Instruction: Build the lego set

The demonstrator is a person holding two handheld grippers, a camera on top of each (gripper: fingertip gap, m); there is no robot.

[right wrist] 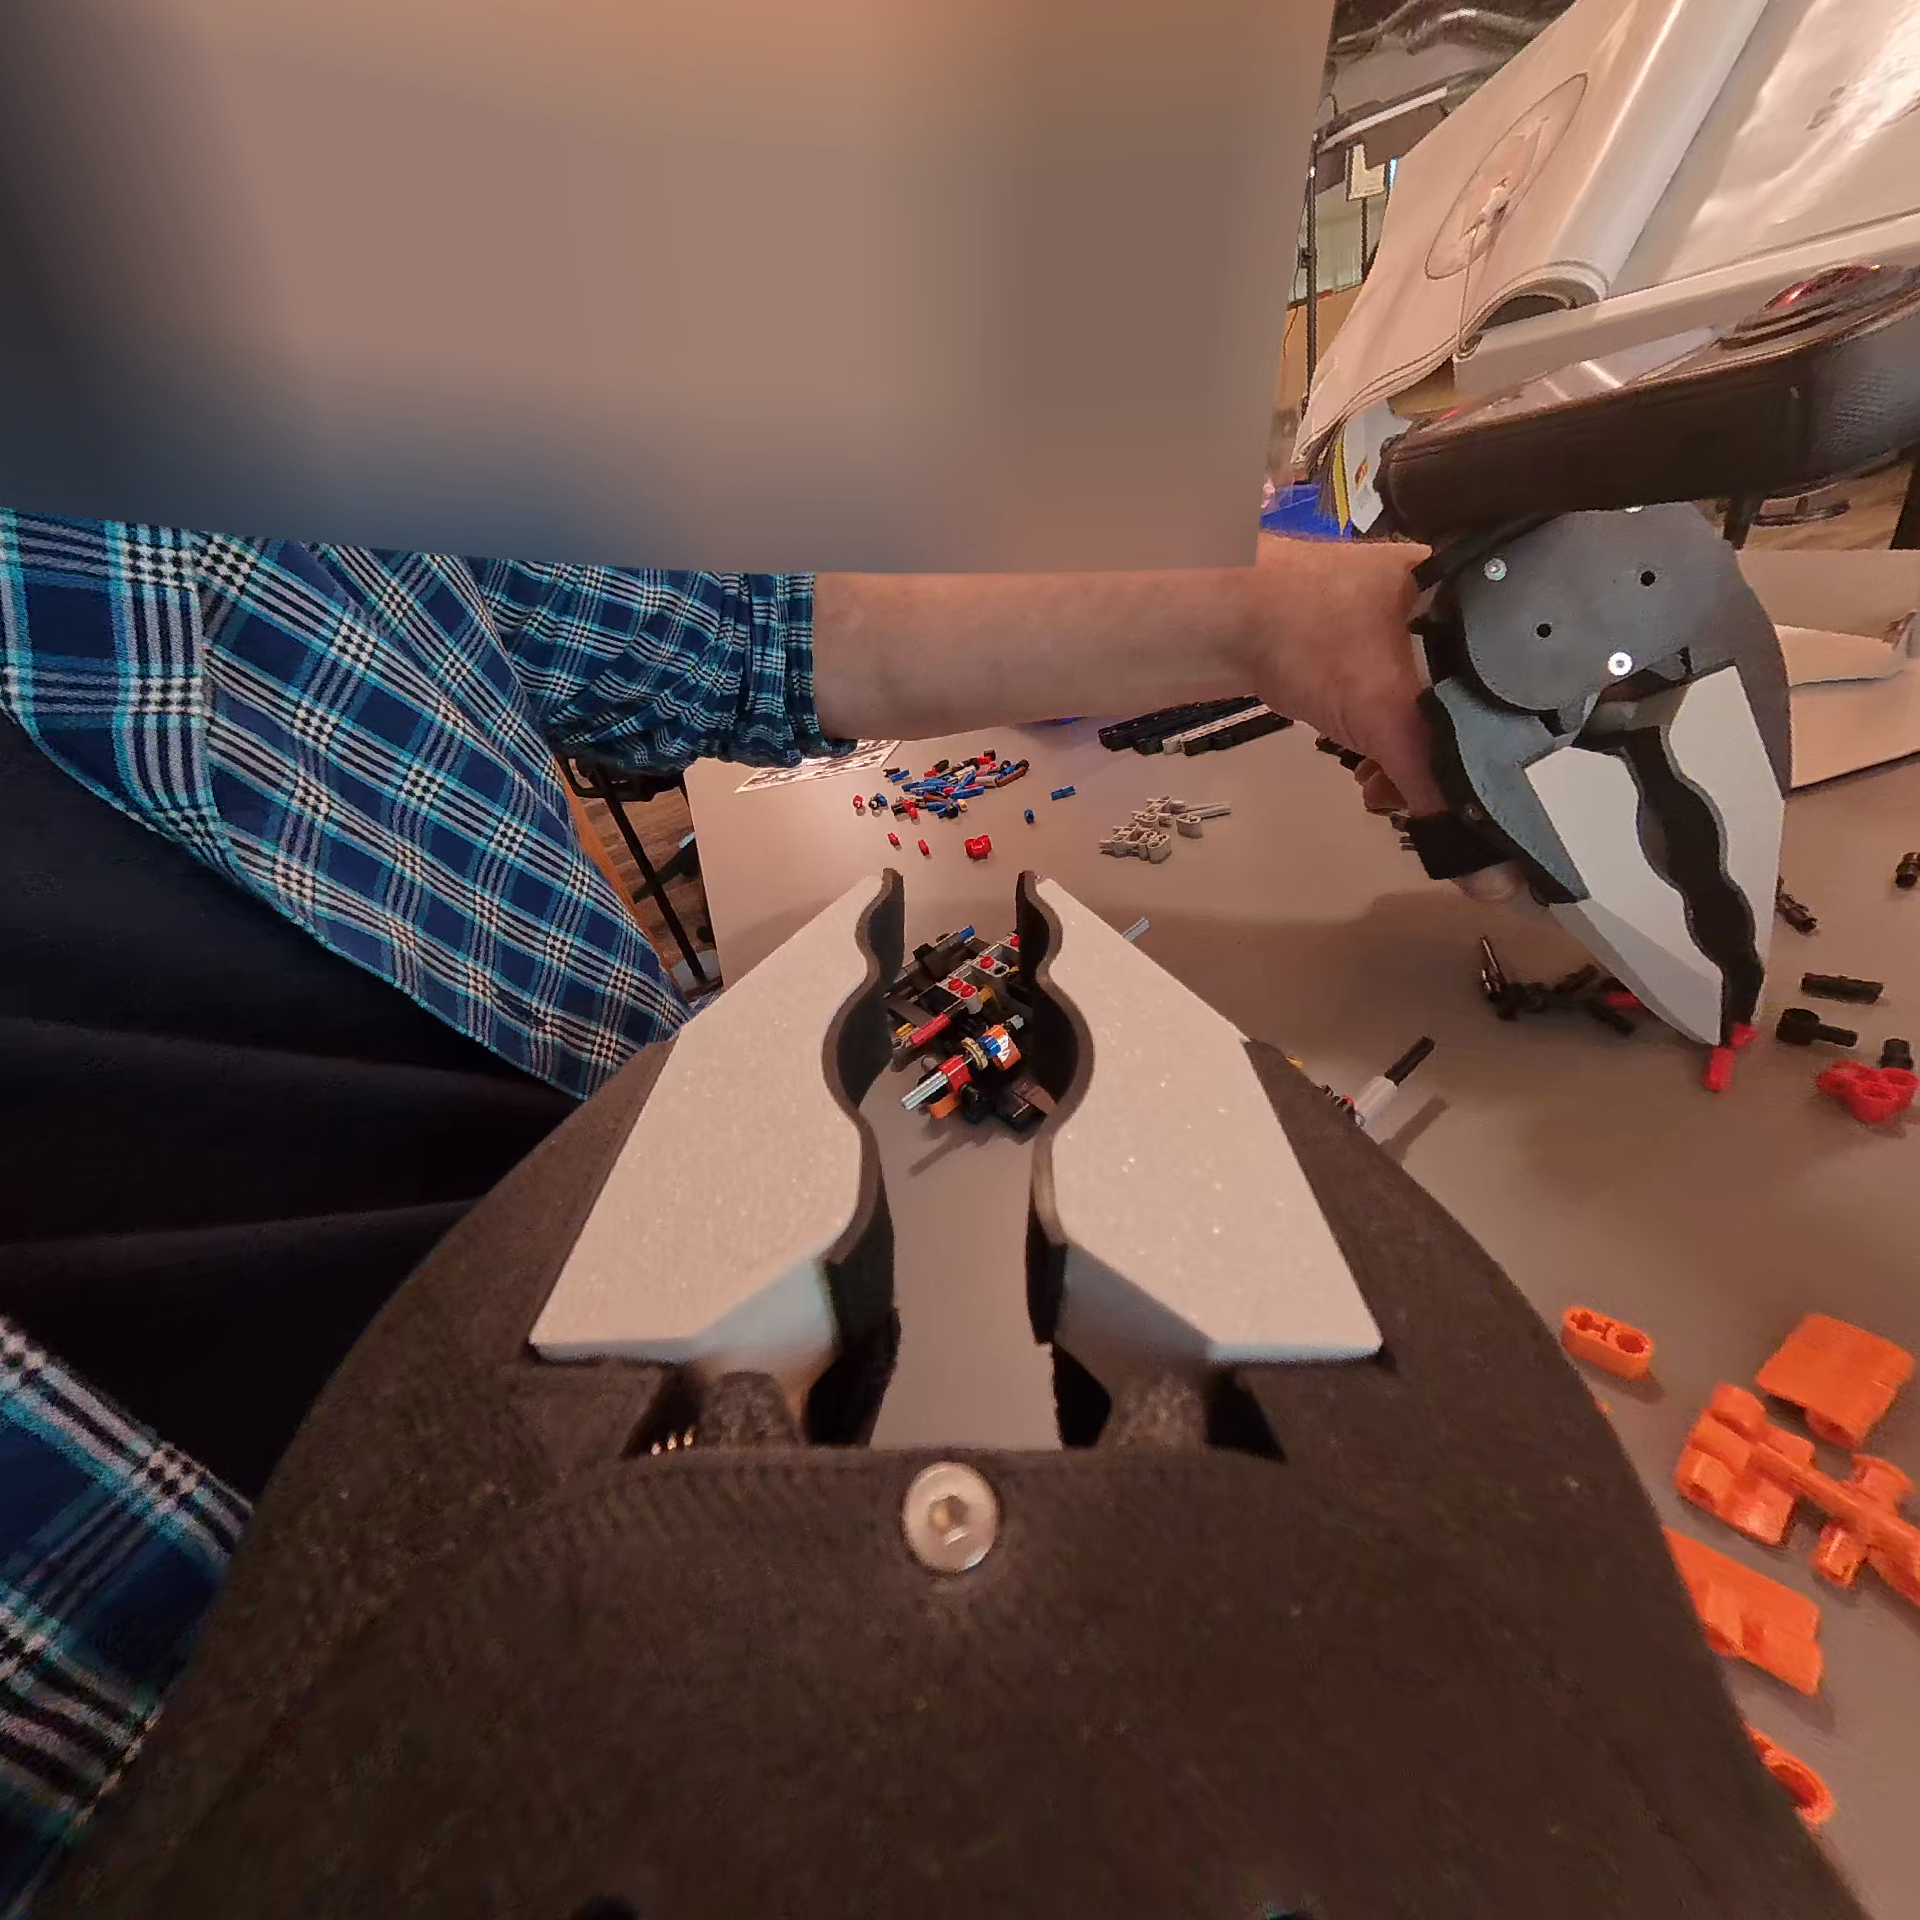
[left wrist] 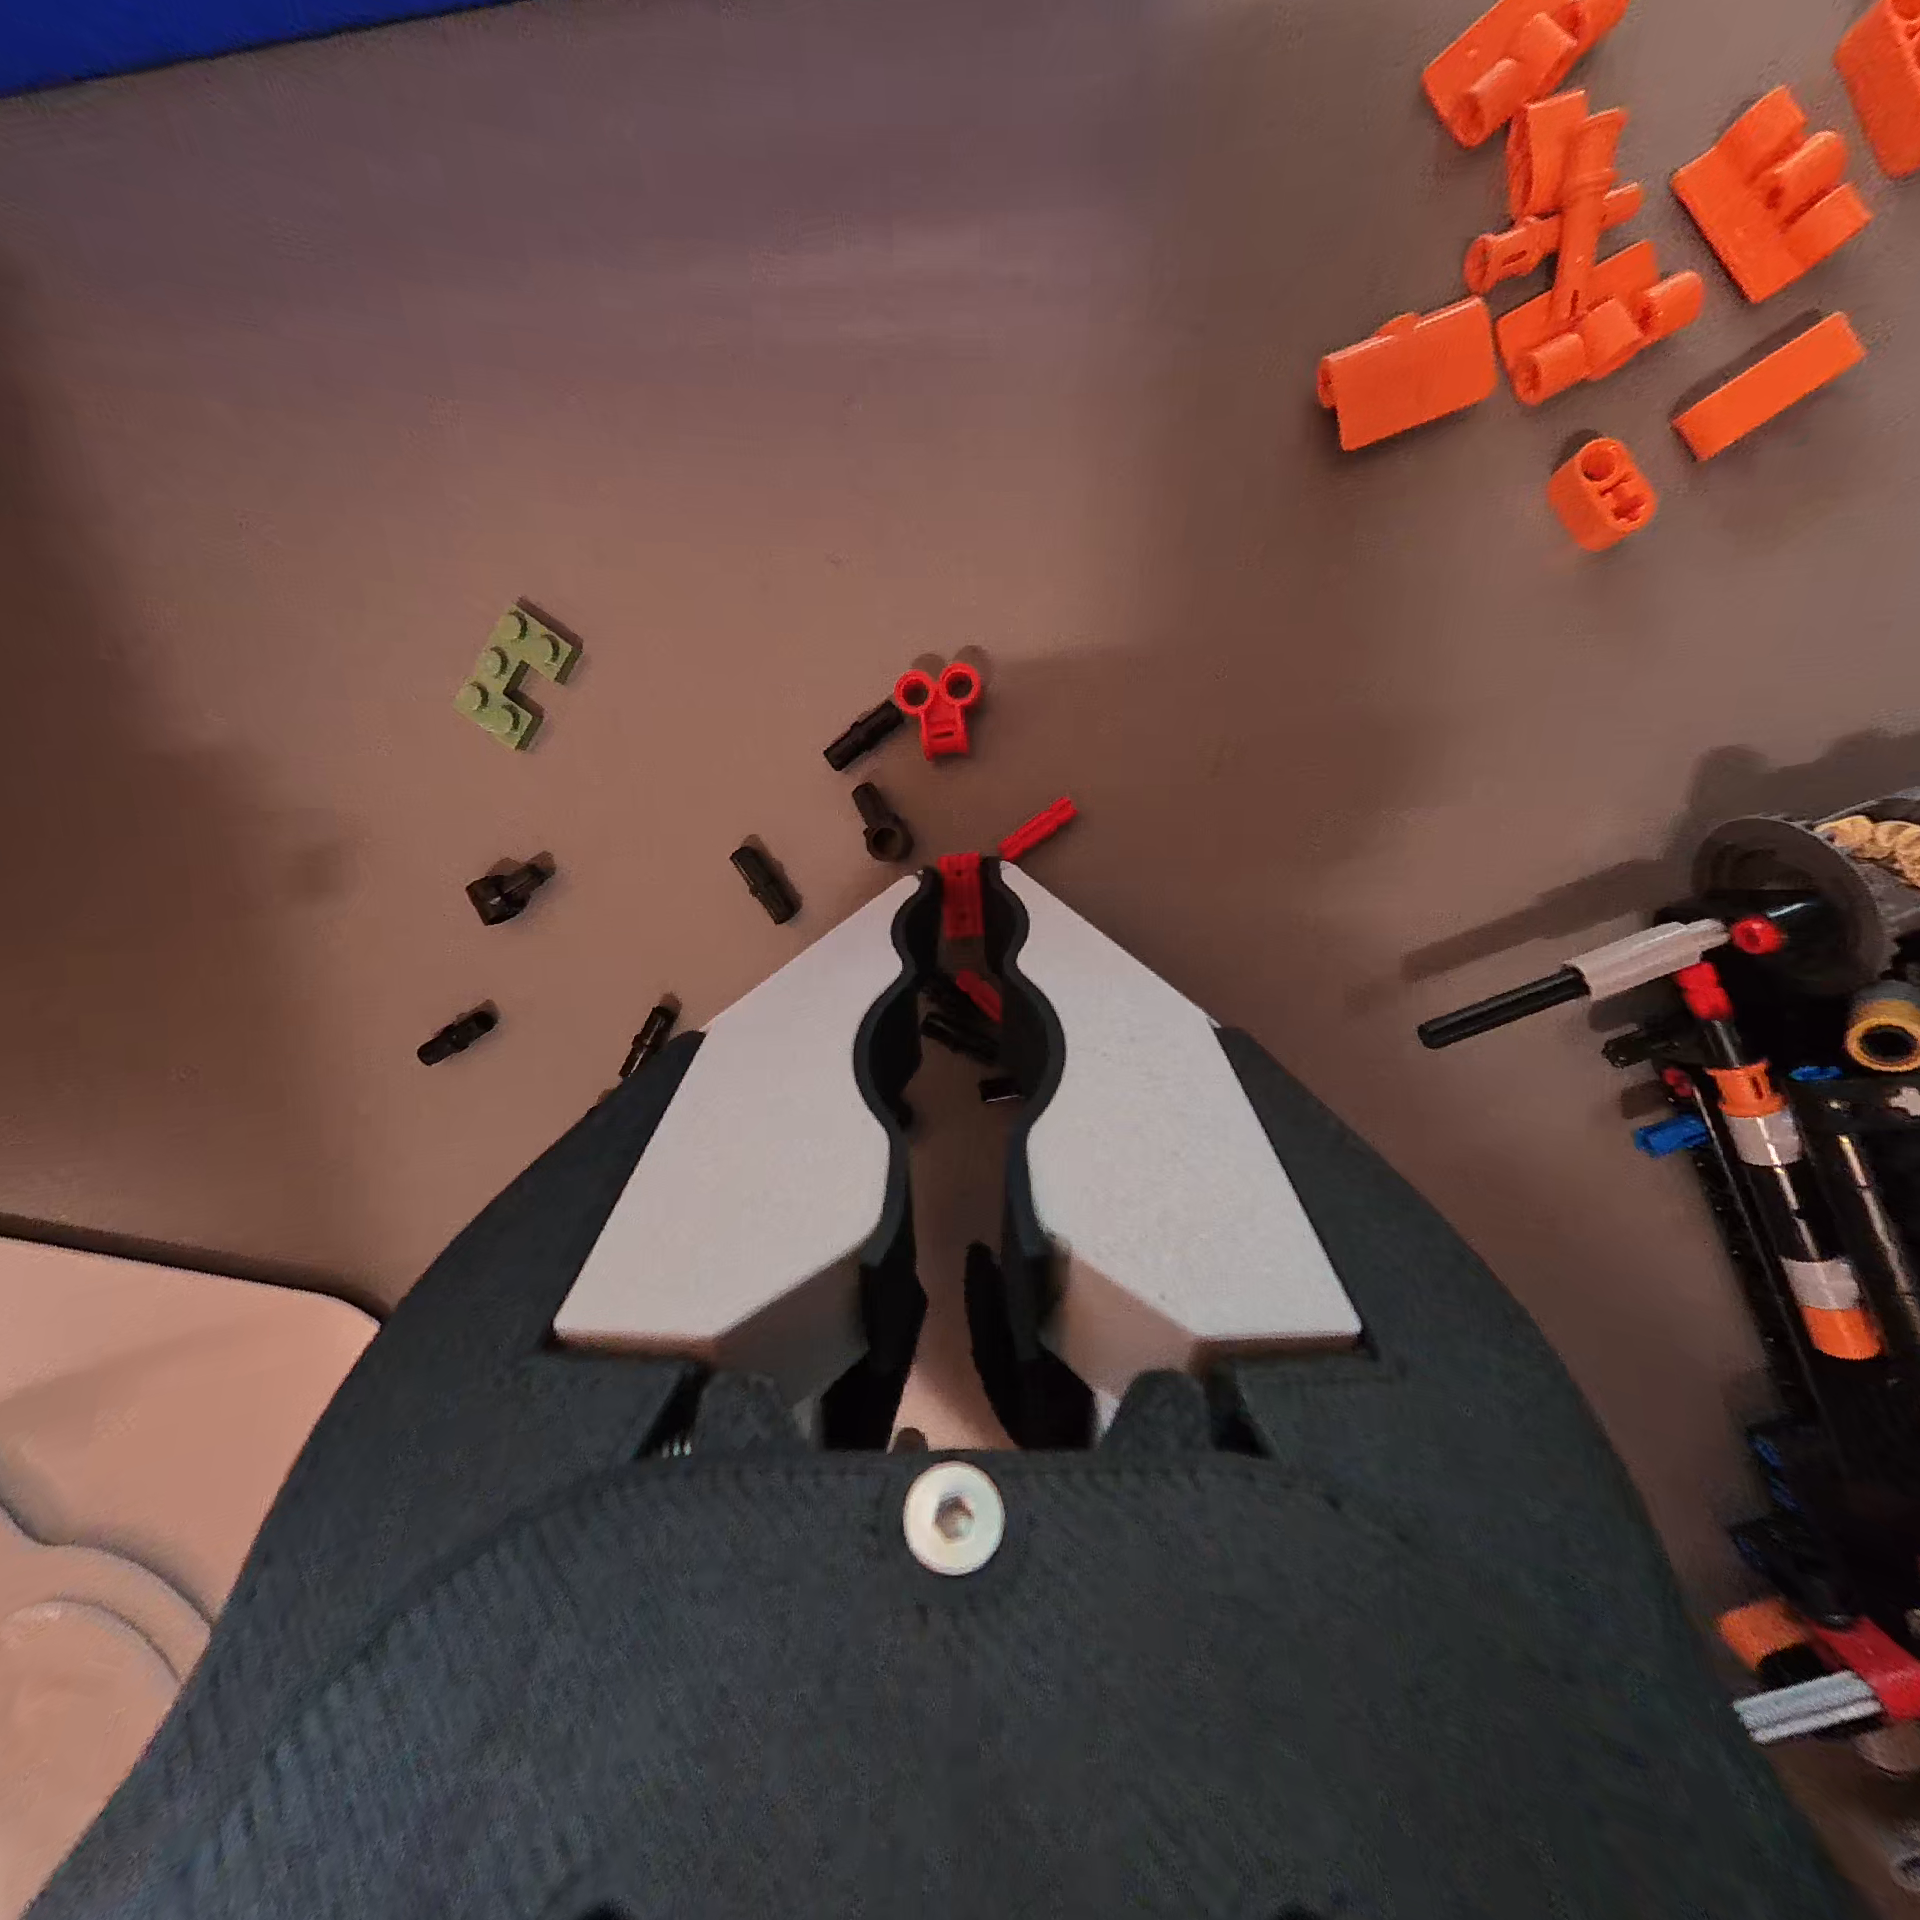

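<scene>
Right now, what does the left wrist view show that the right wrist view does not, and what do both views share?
Only the left wrist view shows the green L-shaped plate on the table. Only the right wrist view shows the person's plaid sleeve, the open right gripper, and the grey pieces. Both show the left gripper shut on a red pin, the red connector and orange parts.

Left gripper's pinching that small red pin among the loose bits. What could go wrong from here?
1. The left gripper holds the red pin only at its very tips, so it may slip or twist out on lifting.
2. Black pins and another red pin lie close by; the fingers could knock them away.
3. The right gripper is open and empty near the partly built model; bumping it could shift it.
</scene>
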